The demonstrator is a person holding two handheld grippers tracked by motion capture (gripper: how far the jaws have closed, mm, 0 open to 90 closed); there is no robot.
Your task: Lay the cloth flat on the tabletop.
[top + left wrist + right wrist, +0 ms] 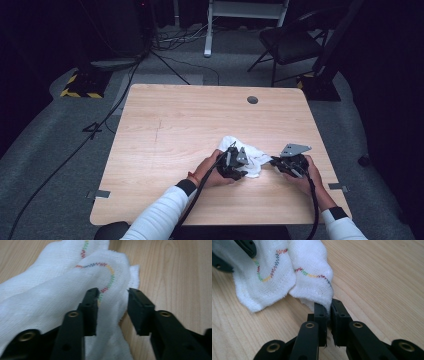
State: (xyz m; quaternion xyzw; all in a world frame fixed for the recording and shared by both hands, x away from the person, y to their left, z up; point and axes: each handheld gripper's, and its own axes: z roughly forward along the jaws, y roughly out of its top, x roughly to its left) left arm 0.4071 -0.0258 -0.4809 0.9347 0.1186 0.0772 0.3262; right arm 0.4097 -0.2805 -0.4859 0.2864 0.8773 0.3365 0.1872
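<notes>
Here, a crumpled white cloth [247, 156] with a wavy line of multicoloured stitching lies on a pale wooden worktop [175, 130], and every place below is given from that cloth. In the high view the left gripper [236, 164] sits on the cloth's near left side, held by the person's left hand [210, 172], while the right gripper [280, 162] meets the cloth's right corner, held by the right hand [312, 177]. In the right gripper view the right gripper [329, 308] has its fingers [320, 315] pressed together on a drooping corner of the cloth [309, 272], pinching it just above the wood. In the left gripper view the left gripper [112, 305] stands with its fingers [90, 307] partly apart; a fold of the cloth [50, 297] rises between them, one finger lies against the fabric, the other seems clear of it, and no firm pinch shows. The wood around the cloth is bare: a broad stretch beyond it and to its left, a narrower strip to its right before the worktop's right edge, and a strip between it and the near edge where the white sleeves come in. A small round dark hole [252, 100] sits well beyond the cloth near the far edge. Farther off, past that edge, a folding chair [290, 42] and loose cables [170, 55] stand on grey floor, and nothing lies between the cloth and either gripper.
</notes>
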